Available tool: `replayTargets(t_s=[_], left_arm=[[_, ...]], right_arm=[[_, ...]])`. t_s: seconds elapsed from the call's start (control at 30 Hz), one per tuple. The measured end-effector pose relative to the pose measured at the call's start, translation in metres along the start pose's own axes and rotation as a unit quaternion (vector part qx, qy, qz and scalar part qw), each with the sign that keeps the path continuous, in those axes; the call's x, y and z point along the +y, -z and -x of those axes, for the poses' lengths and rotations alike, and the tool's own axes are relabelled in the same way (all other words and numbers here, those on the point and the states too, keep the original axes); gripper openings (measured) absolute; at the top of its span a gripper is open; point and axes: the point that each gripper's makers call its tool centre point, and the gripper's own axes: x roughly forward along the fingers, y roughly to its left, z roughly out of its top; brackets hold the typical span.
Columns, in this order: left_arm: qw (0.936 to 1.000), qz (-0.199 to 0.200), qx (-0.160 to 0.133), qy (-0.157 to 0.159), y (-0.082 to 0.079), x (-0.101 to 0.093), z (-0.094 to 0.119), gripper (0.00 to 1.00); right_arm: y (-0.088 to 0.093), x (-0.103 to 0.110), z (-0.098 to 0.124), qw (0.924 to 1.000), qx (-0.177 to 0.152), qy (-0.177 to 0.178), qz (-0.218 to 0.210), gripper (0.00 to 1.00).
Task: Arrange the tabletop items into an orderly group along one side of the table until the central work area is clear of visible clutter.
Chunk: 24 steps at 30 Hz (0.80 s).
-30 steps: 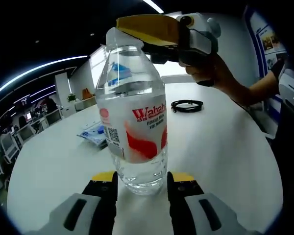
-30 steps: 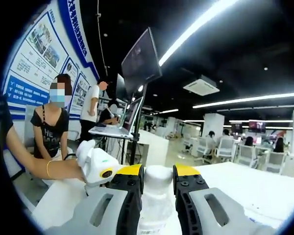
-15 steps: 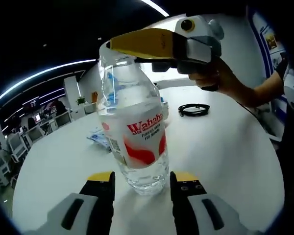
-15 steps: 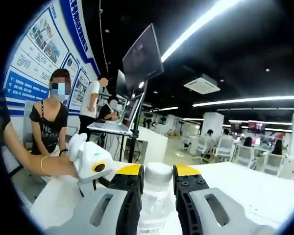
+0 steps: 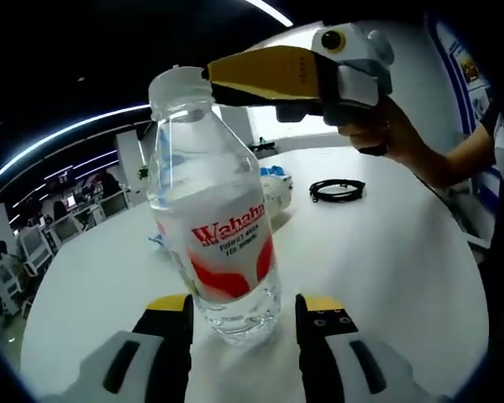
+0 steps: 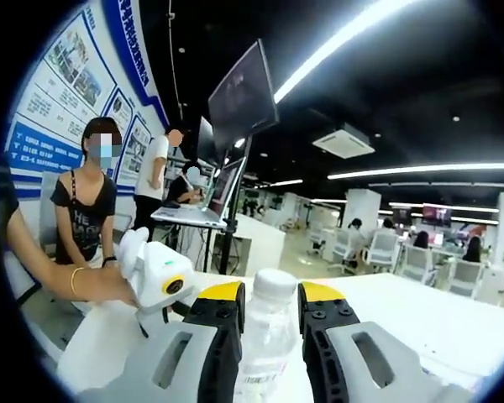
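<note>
Wahaha water bottle [image 5: 218,227] stands upright, slightly tilted, base between the parted, non-gripping left gripper [image 5: 244,315]. Neck flanked by the right gripper [image 6: 270,306]; contact cannot be told.

Left gripper [image 5: 244,306] and right gripper [image 6: 270,302] have grey bodies, black jaws, yellow tips; a gold bracelet [image 6: 71,281] circles one wrist.

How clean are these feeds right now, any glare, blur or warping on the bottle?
Left gripper view: the water bottle is sharp, its red label legible, though fisheye bulges it; bright window behind washes out the background. Right gripper view: ceiling light strips glare, and the bottle cap looks soft between the jaws.
</note>
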Motion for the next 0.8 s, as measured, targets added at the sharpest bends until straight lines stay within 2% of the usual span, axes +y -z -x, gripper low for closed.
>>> replayTargets(t_s=[0.27,0.43,0.6,0.7,0.8], left_arm=[[0.9997,0.004,0.004,-0.024,-0.003,0.0,-0.002,0.5],[0.999,-0.01,0.016,-0.041,-0.001,-0.001,-0.003,0.52],[0.9985,-0.005,0.014,-0.052,-0.002,0.001,-0.004,0.52],[0.9979,0.016,-0.005,-0.062,-0.007,0.003,-0.005,0.52],[0.9972,0.025,-0.011,-0.069,-0.008,0.004,-0.005,0.52]], right_arm=[[-0.001,0.002,0.025,0.9999,0.013,0.004,0.0,0.23],[-0.004,0.01,0.057,0.9998,0.021,0.007,0.005,0.23],[-0.005,0.01,0.078,0.9995,0.028,0.012,0.004,0.23],[-0.001,0.01,0.083,0.9991,0.04,0.013,-0.004,0.23],[0.001,0.011,0.09,0.999,0.043,0.013,-0.006,0.23]])
